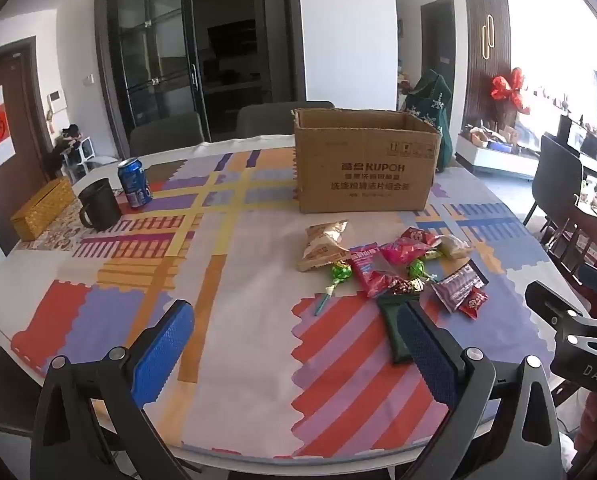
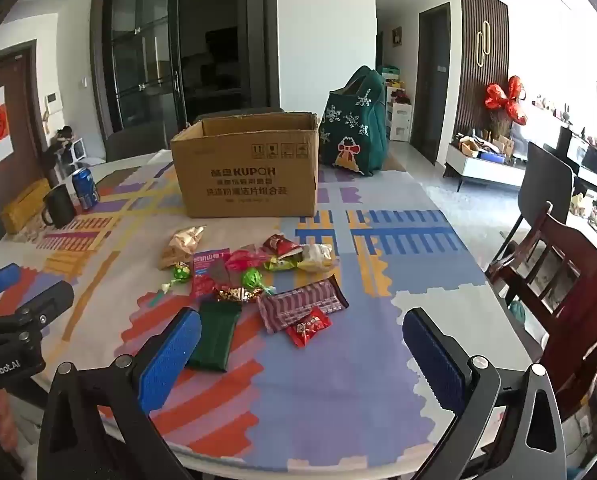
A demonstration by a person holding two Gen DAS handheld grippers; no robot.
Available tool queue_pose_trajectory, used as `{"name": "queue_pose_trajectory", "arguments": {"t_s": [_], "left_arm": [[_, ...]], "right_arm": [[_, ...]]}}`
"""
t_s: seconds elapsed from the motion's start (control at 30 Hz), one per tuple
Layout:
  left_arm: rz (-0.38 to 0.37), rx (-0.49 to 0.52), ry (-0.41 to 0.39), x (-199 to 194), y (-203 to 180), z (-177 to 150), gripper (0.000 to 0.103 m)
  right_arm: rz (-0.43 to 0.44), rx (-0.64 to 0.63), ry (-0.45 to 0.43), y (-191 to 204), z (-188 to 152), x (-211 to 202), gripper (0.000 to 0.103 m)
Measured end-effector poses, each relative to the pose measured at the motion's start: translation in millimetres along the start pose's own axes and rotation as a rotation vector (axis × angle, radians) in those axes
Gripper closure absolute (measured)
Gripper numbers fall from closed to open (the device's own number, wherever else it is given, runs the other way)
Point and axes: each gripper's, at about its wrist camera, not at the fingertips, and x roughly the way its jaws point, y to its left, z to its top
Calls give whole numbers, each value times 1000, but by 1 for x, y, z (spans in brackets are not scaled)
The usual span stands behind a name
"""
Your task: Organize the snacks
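A pile of snack packets (image 1: 394,264) lies on the patterned tablecloth in front of an open cardboard box (image 1: 364,160). The pile (image 2: 250,276) and box (image 2: 246,164) also show in the right wrist view. It holds a tan bag (image 1: 322,246), green lollipops (image 1: 340,272), a dark green packet (image 2: 214,334), a striped purple packet (image 2: 298,304) and a small red candy (image 2: 308,326). My left gripper (image 1: 294,320) is open and empty above the table, left of the pile. My right gripper (image 2: 302,330) is open and empty, with the red candy between its fingers' line of sight.
A blue soda can (image 1: 134,182), a black mug (image 1: 98,204) and a woven yellow box (image 1: 42,208) stand at the table's far left. A green festive bag (image 2: 356,124) stands behind the box. Wooden chairs (image 2: 562,272) are at the right edge.
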Motion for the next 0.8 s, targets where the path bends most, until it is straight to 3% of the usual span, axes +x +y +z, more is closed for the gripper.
{"name": "queue_pose_trajectory", "arguments": {"t_s": [0.8], "left_arm": [[7,-18,-26,-10,5,1,0]], "right_arm": [[-8,-20,-12,3,1,-4,1]]}}
